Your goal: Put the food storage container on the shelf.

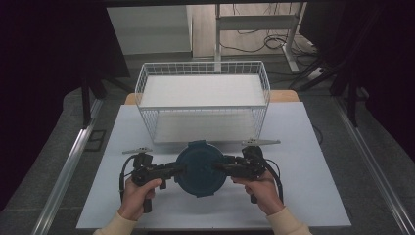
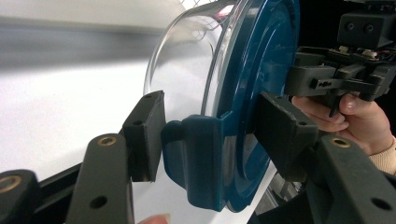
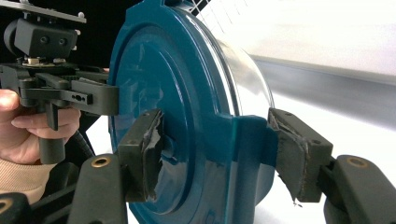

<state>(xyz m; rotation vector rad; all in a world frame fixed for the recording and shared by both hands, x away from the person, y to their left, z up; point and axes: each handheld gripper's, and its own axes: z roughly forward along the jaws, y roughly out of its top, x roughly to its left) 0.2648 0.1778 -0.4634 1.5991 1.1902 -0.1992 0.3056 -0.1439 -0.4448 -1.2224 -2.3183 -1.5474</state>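
Note:
A round clear container with a dark blue lid (image 1: 200, 169) is held between both grippers over the white table, just in front of the wire basket. My left gripper (image 1: 178, 170) comes in from the left and is shut on it. In the left gripper view (image 2: 212, 140), one pad presses the blue lid clip (image 2: 201, 158) and the other presses the lid face (image 2: 261, 56). My right gripper (image 1: 221, 169) grips from the opposite side. In the right gripper view (image 3: 217, 154), one worn pad lies on the lid face (image 3: 163, 70) and the other on a side clip (image 3: 247, 140).
A white wire basket (image 1: 203, 64) with a white liner stands at the back middle of the table (image 1: 303, 196). Dark floor and metal rails run along both sides. A hand holds each gripper's handle, the right (image 2: 364, 121) and the left (image 3: 28, 135).

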